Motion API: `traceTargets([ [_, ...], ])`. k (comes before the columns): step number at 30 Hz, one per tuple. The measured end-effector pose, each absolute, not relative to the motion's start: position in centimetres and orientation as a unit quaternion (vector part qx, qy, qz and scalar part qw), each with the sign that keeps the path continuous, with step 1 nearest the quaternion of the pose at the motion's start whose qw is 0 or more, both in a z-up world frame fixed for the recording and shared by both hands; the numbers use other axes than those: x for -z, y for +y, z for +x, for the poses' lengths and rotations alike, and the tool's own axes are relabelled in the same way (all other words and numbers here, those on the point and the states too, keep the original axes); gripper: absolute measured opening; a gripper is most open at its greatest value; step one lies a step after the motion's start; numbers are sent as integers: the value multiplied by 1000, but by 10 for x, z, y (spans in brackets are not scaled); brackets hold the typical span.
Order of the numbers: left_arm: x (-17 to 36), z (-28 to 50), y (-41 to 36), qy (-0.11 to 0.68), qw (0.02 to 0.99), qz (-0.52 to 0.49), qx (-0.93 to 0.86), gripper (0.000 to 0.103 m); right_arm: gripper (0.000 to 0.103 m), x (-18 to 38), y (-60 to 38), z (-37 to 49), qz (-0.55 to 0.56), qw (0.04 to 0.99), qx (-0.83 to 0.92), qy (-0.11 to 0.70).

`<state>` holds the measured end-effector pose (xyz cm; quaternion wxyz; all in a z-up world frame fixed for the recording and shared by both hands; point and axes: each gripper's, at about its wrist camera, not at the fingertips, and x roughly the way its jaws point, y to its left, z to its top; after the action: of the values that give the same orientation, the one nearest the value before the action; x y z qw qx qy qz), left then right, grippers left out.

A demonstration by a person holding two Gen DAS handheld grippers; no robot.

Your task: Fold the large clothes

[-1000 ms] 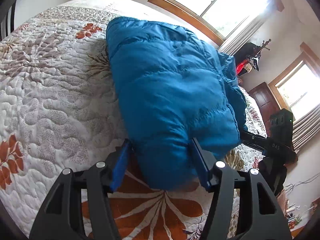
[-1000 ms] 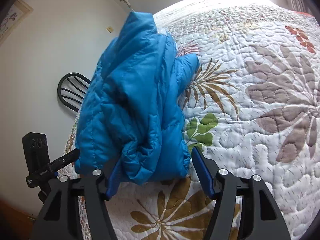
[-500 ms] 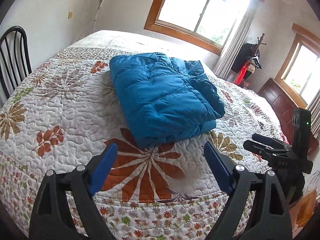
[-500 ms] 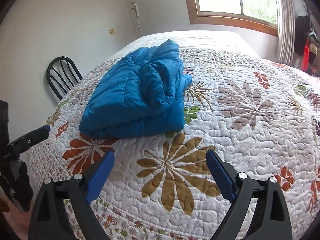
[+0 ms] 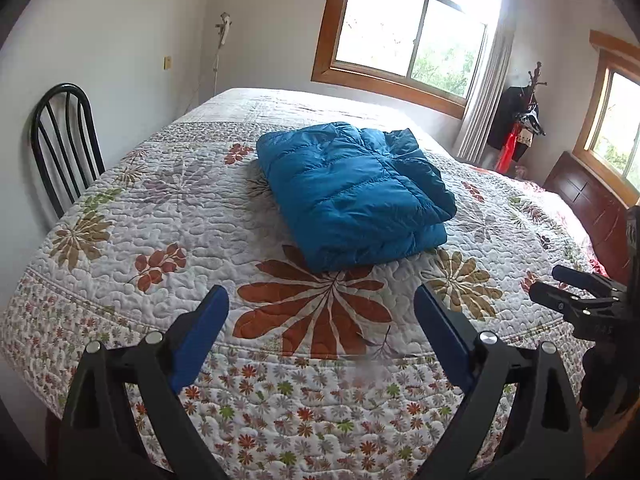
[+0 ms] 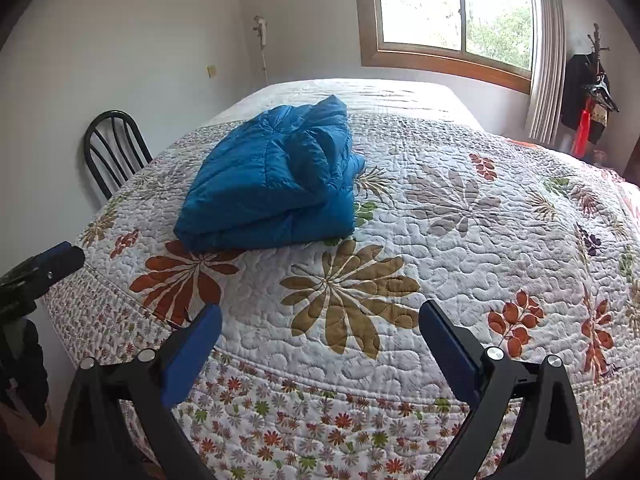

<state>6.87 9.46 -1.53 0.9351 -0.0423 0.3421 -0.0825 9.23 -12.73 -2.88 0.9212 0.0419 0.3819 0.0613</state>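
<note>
A blue puffer jacket [image 5: 352, 196] lies folded in a thick rectangle on the bed's floral quilt [image 5: 168, 216]; it also shows in the right wrist view [image 6: 272, 176]. My left gripper [image 5: 320, 312] is open and empty, held off the bed's near edge, well short of the jacket. My right gripper [image 6: 318, 324] is open and empty, also back from the near edge, with the jacket ahead and to its left. The right gripper shows at the right edge of the left wrist view [image 5: 576, 296], and the left gripper at the left edge of the right wrist view [image 6: 44, 264].
A black metal chair [image 5: 64, 140] stands against the wall left of the bed. A window [image 5: 408, 32] is behind the bed. A coat stand with clothes [image 5: 520, 124] and a dark wooden dresser [image 5: 592, 200] are at the right.
Both grippers have let go of the jacket, opened wider and pulled back from the bed. The jacket now lies folded on the quilt.
</note>
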Motion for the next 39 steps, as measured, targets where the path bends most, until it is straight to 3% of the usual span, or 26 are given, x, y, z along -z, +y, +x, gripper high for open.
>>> traceTargets([
  [39,-7,-6,74,318,947,9,41,100,99,11,-116,28,47,932,-56,356],
])
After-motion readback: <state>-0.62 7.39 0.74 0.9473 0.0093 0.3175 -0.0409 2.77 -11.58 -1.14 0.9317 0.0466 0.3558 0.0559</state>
